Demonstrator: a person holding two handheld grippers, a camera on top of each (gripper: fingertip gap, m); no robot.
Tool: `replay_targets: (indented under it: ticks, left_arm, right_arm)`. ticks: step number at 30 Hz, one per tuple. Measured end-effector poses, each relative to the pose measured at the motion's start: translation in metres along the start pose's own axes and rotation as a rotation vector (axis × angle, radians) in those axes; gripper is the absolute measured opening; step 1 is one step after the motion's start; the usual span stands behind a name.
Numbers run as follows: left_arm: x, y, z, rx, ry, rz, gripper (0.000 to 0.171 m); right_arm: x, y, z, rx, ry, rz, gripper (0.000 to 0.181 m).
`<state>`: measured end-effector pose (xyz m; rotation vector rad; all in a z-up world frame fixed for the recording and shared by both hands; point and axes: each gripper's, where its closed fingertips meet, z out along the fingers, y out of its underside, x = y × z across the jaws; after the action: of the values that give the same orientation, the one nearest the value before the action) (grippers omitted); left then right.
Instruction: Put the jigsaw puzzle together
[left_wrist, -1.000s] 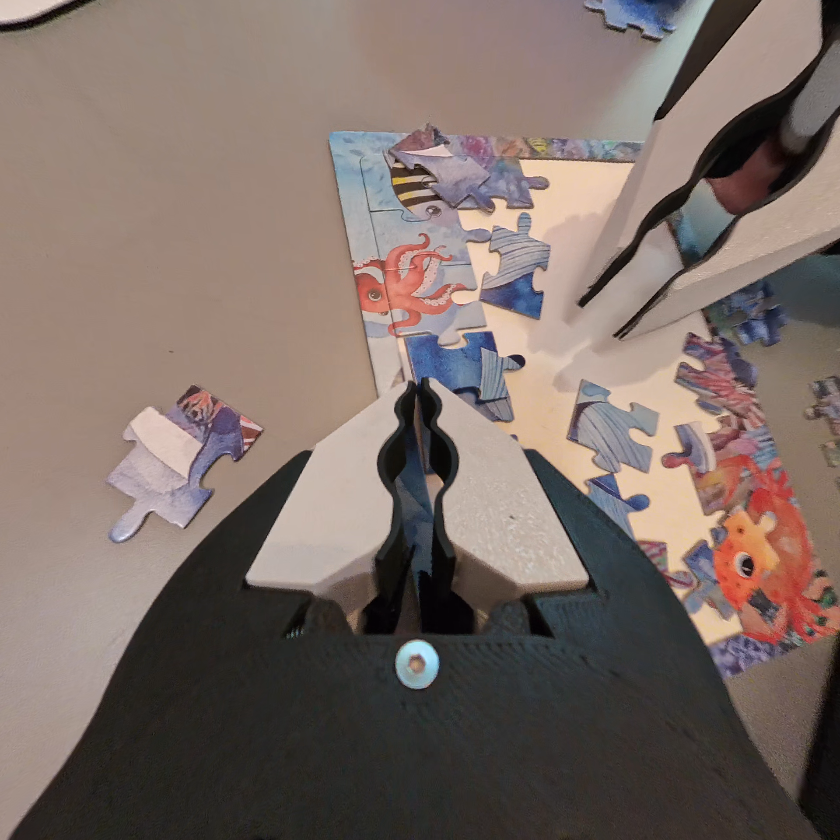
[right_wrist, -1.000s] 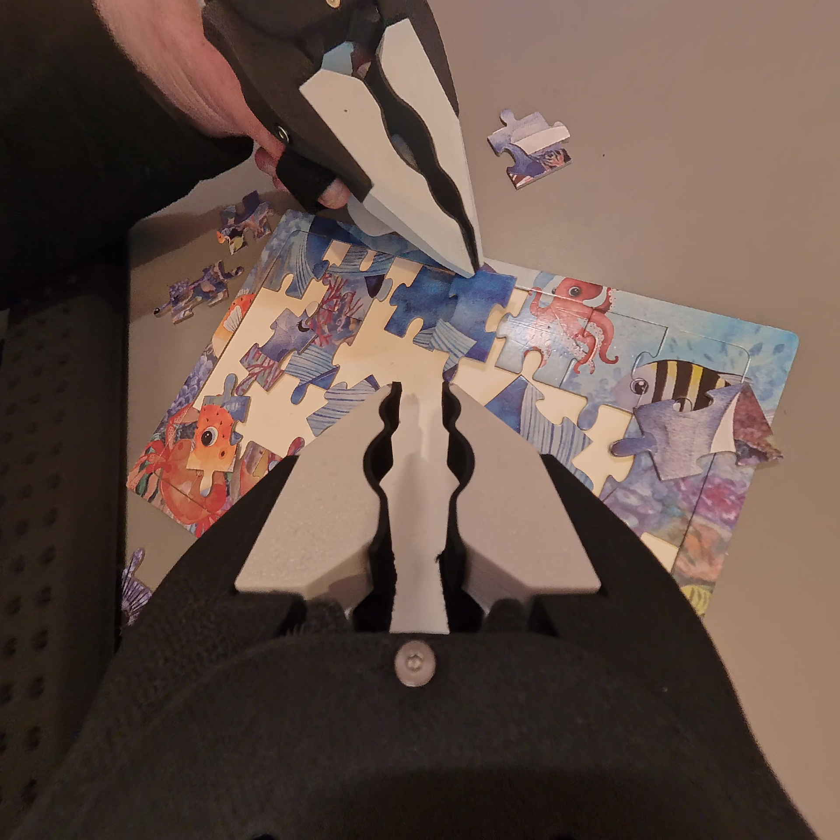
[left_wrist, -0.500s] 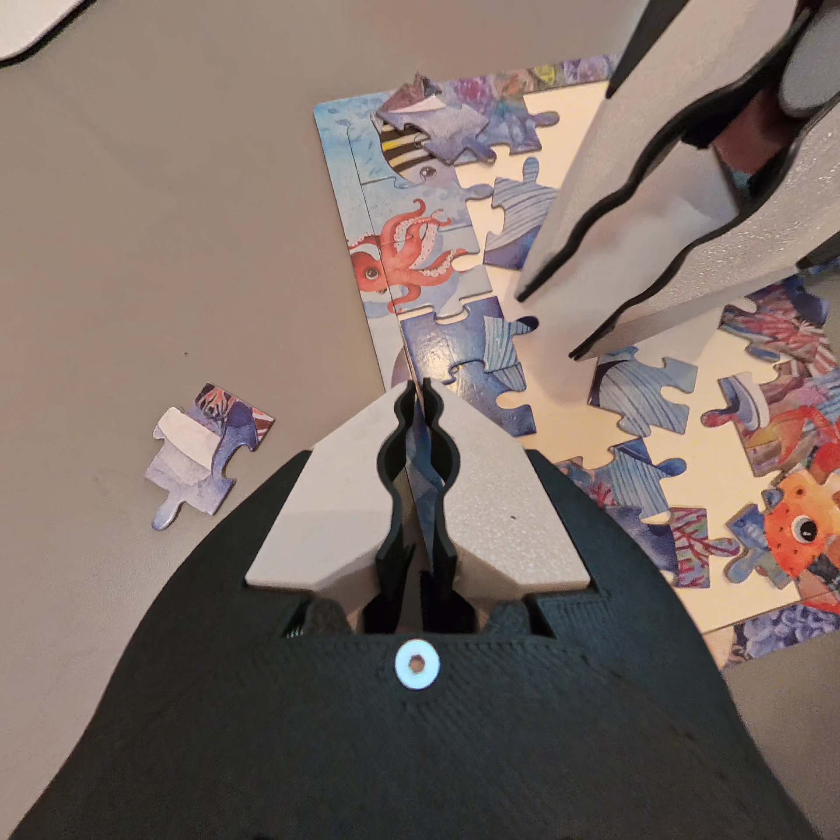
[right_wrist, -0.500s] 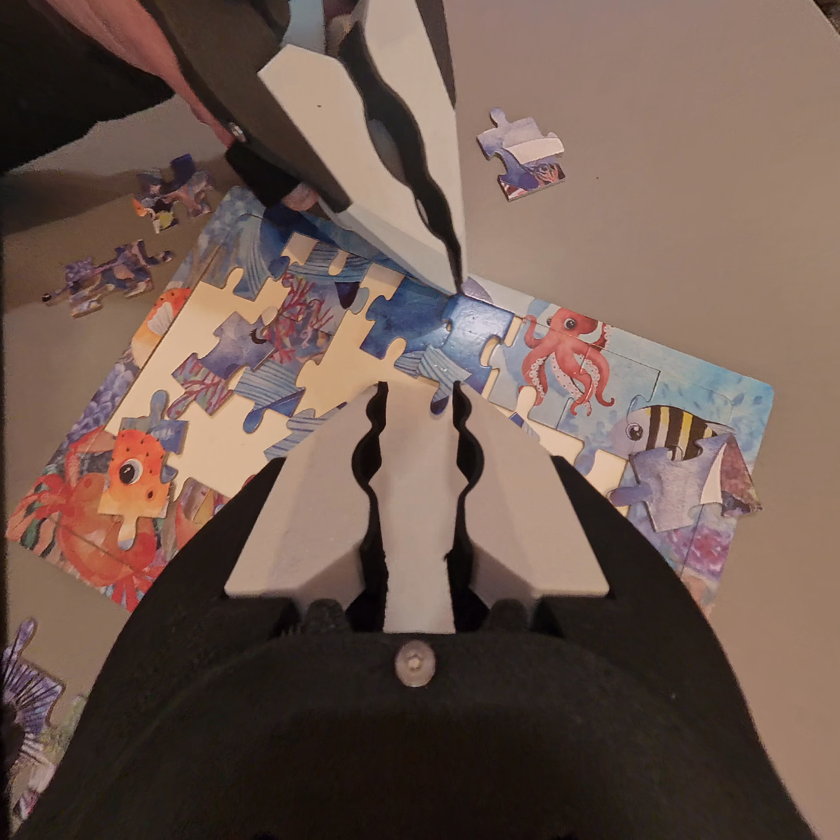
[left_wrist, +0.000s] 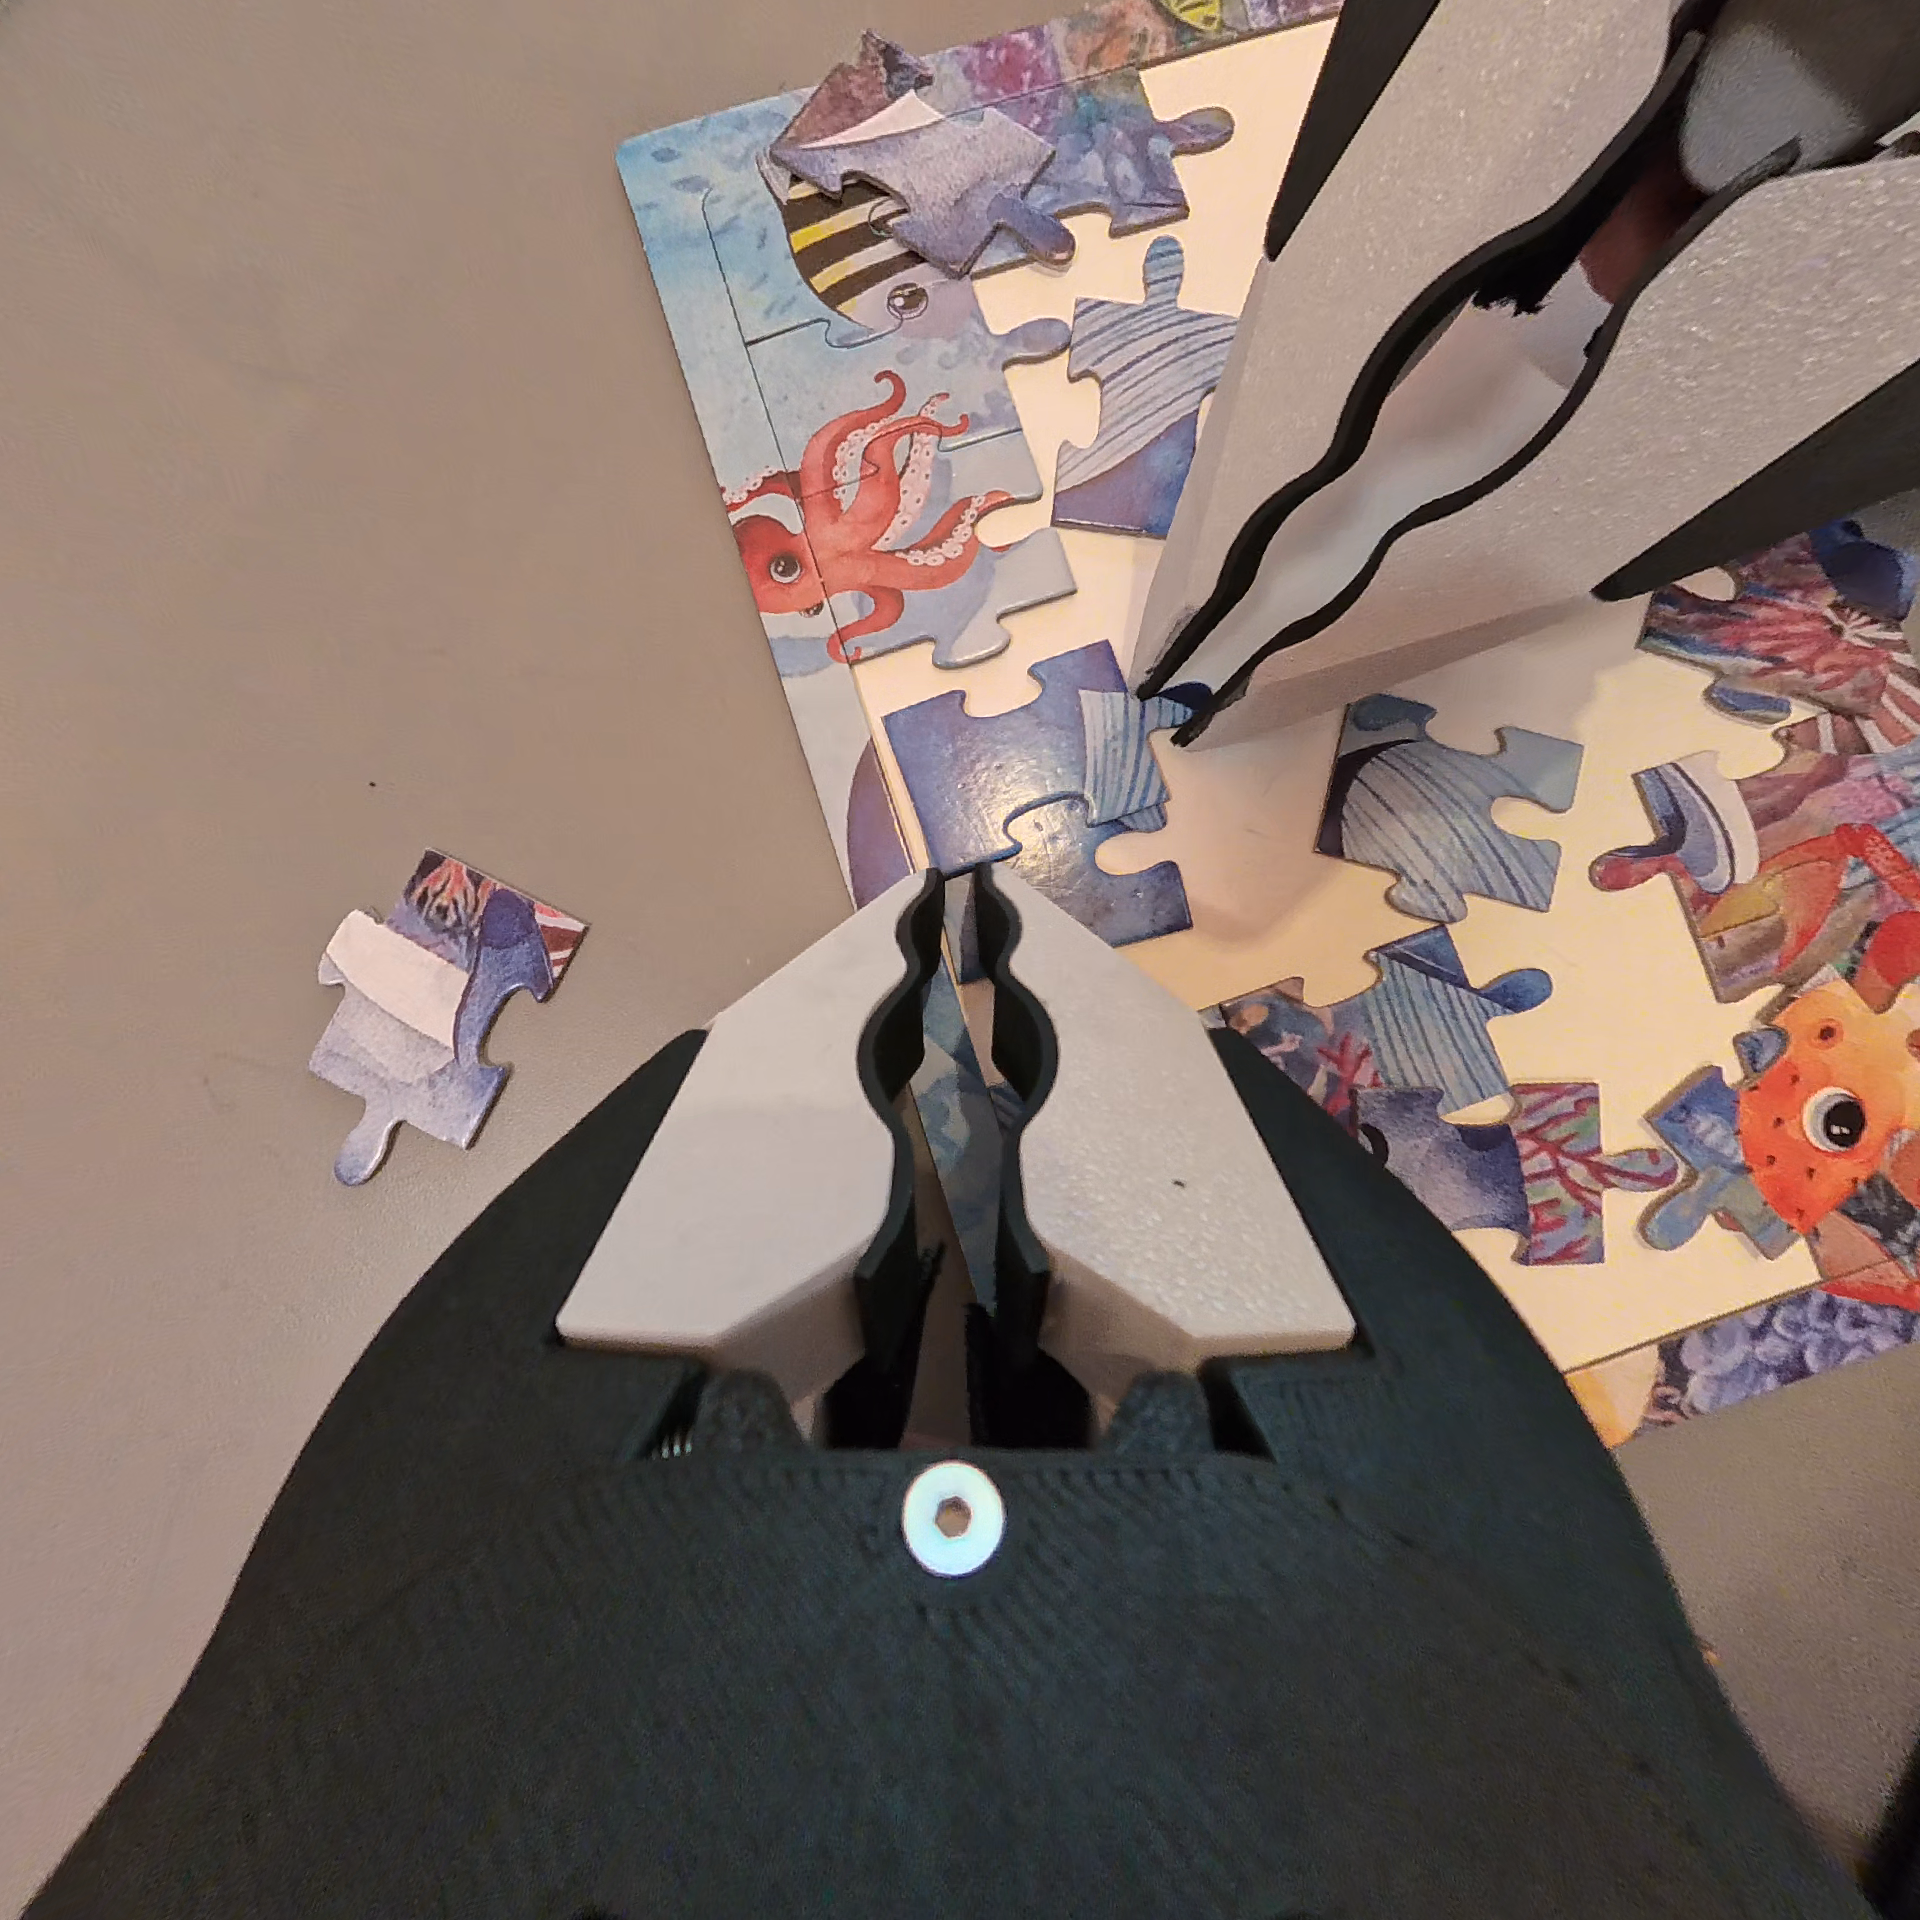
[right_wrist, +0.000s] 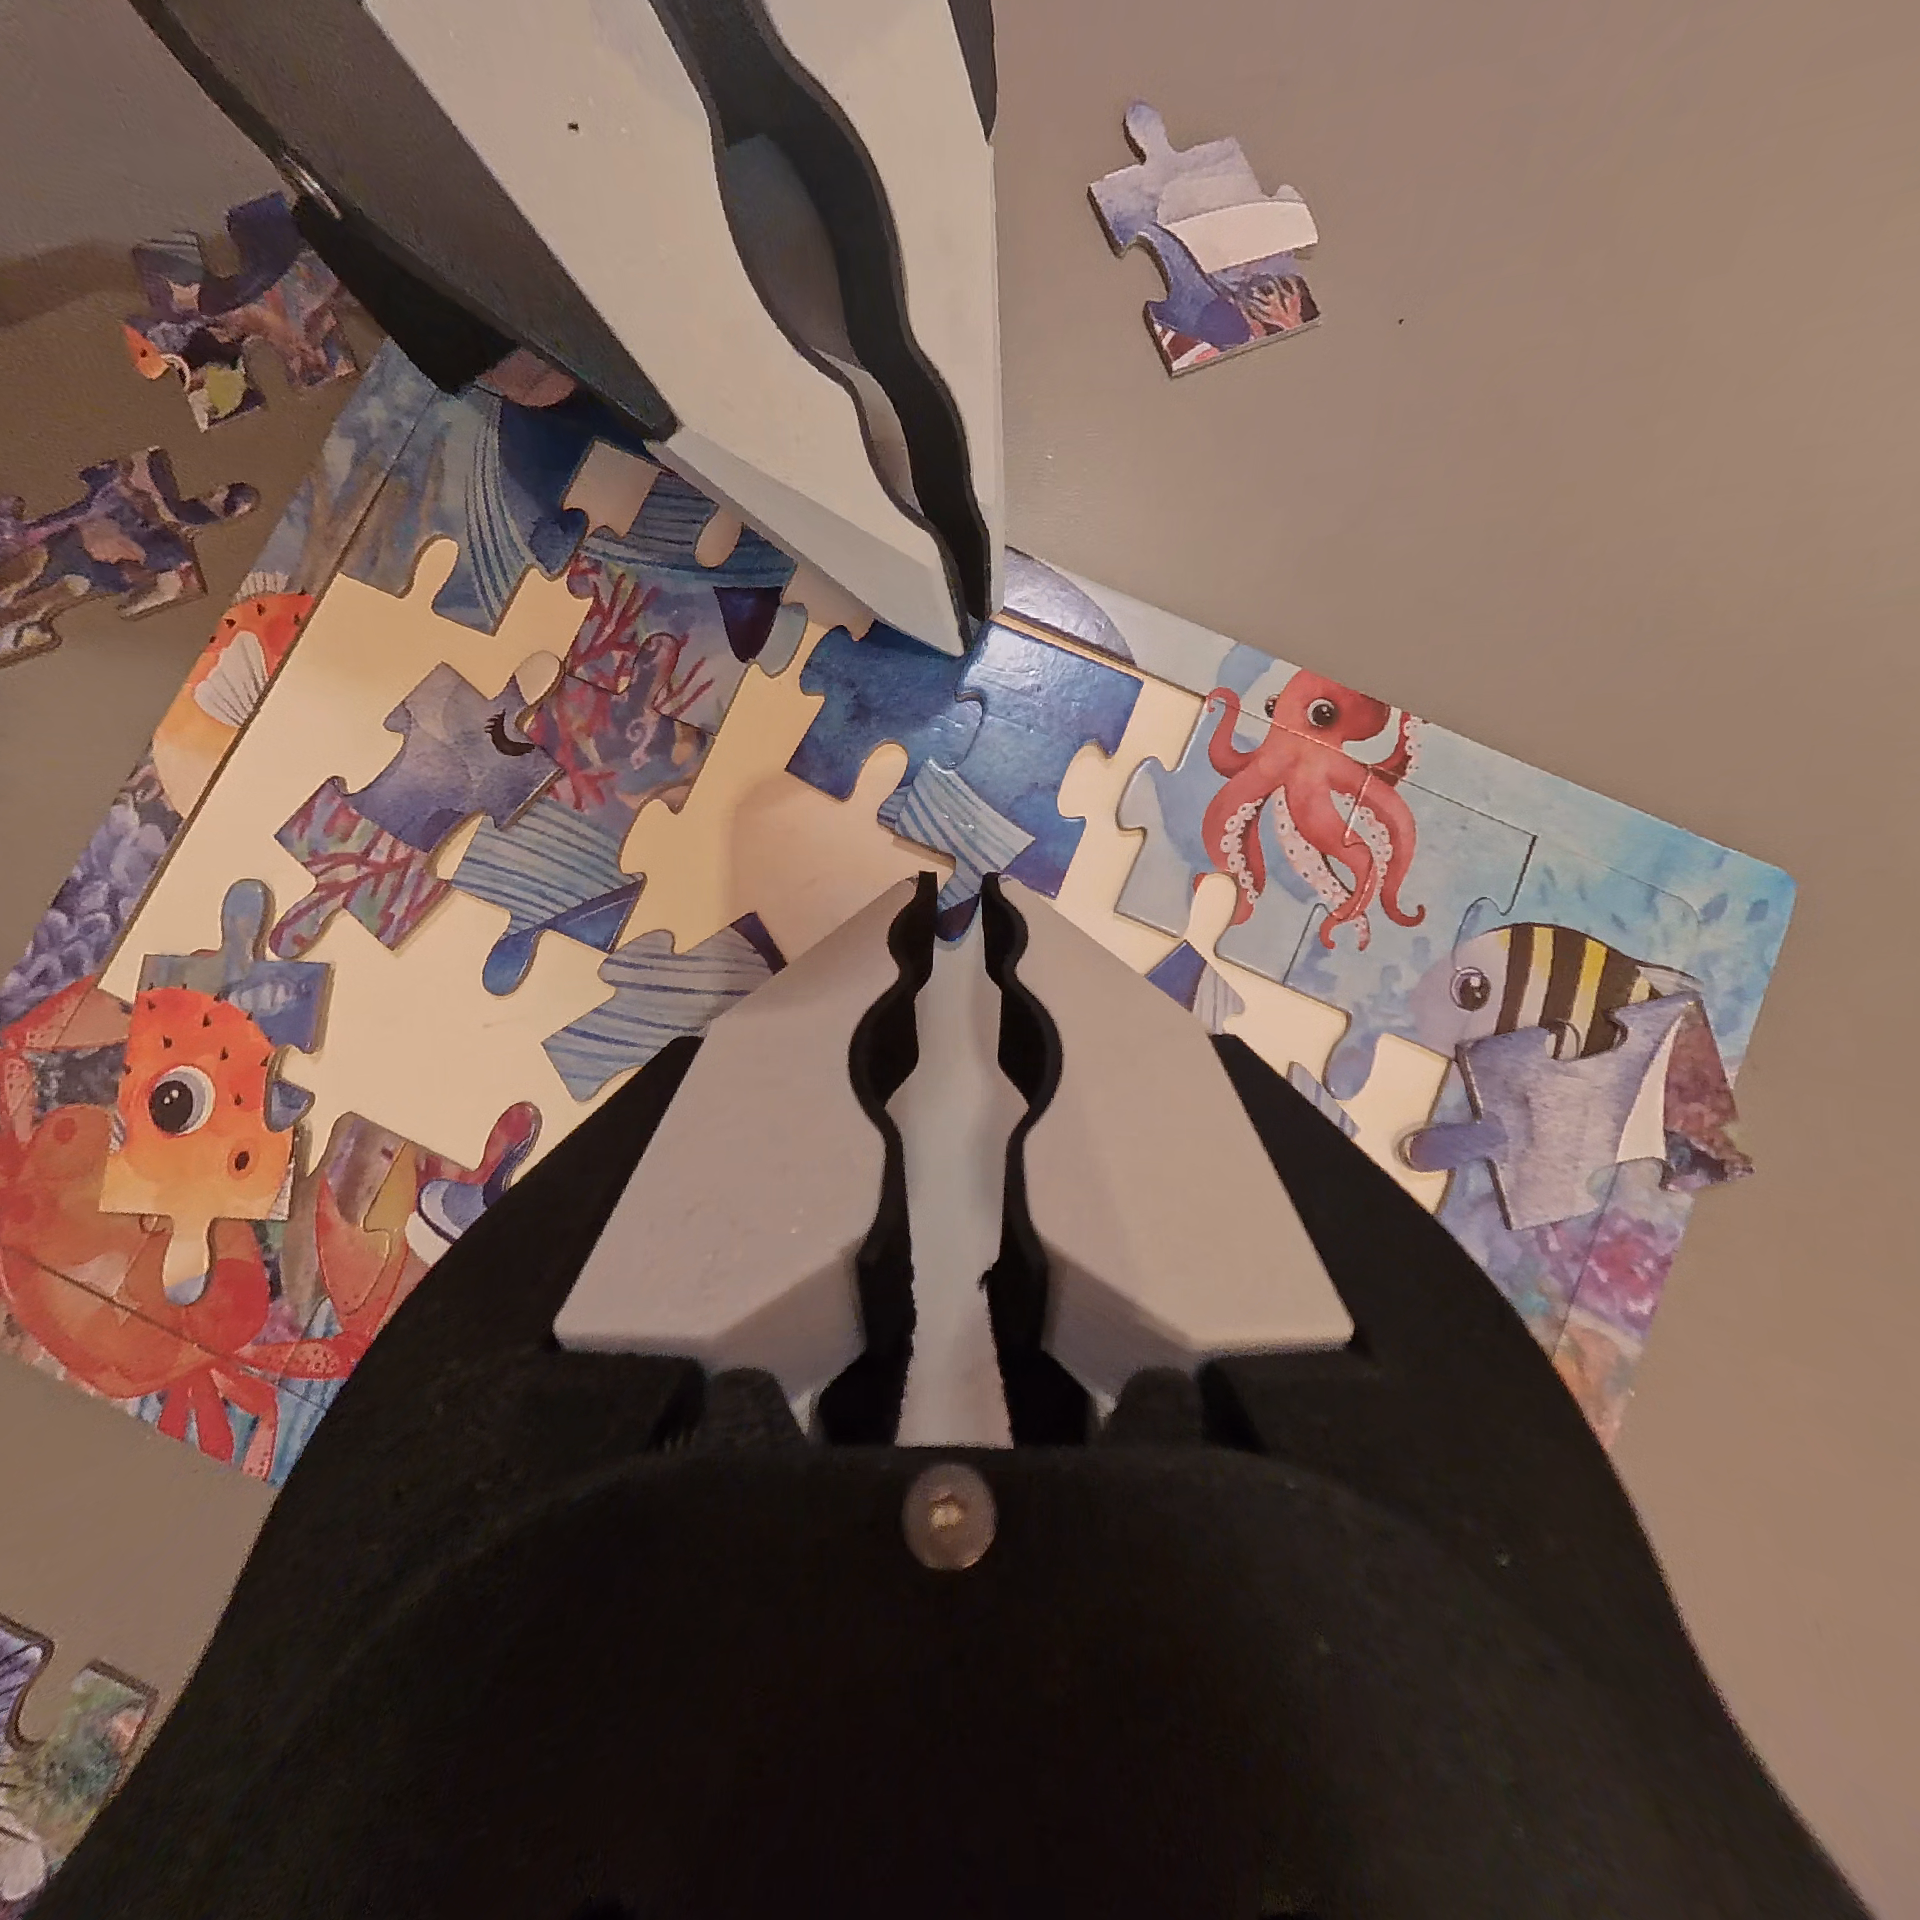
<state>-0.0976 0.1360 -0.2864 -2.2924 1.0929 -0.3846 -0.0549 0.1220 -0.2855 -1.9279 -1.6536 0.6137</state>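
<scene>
The puzzle tray (left_wrist: 707, 312) (right_wrist: 395, 997) lies on a grey table, partly filled. An octopus (left_wrist: 862, 520) (right_wrist: 1309, 790) and a striped fish are in place. Two dark blue pieces (left_wrist: 977, 769) (right_wrist: 1039, 717) sit joined at the tray's edge. My left gripper (left_wrist: 956, 883) (right_wrist: 971, 623) is shut, its tips down on the seam of these two pieces. My right gripper (right_wrist: 954, 899) (left_wrist: 1166, 715) is open only a narrow gap. Its tips stand on the striped edge of the same blue piece, opposite the left gripper.
A loose piece with peeled paper (left_wrist: 436, 1018) (right_wrist: 1216, 249) lies on the table outside the tray. Another peeled piece (left_wrist: 935, 177) (right_wrist: 1558, 1122) lies over the fish. Several unjoined pieces lie in the tray, including an orange fish piece (left_wrist: 1808, 1122) (right_wrist: 197, 1101). More pieces (right_wrist: 218, 312) lie beyond the tray. My hands' fingertips stand some 5 centimetres from each other.
My right gripper has come down and forward to the blue striped piece, and its jaws have narrowed. My left gripper stays shut at the tray edge, now closer to the pieces.
</scene>
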Motion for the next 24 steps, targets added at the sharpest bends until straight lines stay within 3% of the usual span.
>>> replay_targets:
  ticks: [16, 24]
  left_arm:
    - [-0.001, 0.011, -0.009, -0.043, -0.019, 0.047, 0.007]
    - [0.001, 0.013, -0.010, -0.056, -0.020, 0.057, 0.008]
  right_arm:
    - [0.008, 0.000, -0.004, -0.044, 0.133, -0.088, 0.005]
    - [0.016, 0.004, -0.004, -0.072, 0.178, -0.044, 0.005]
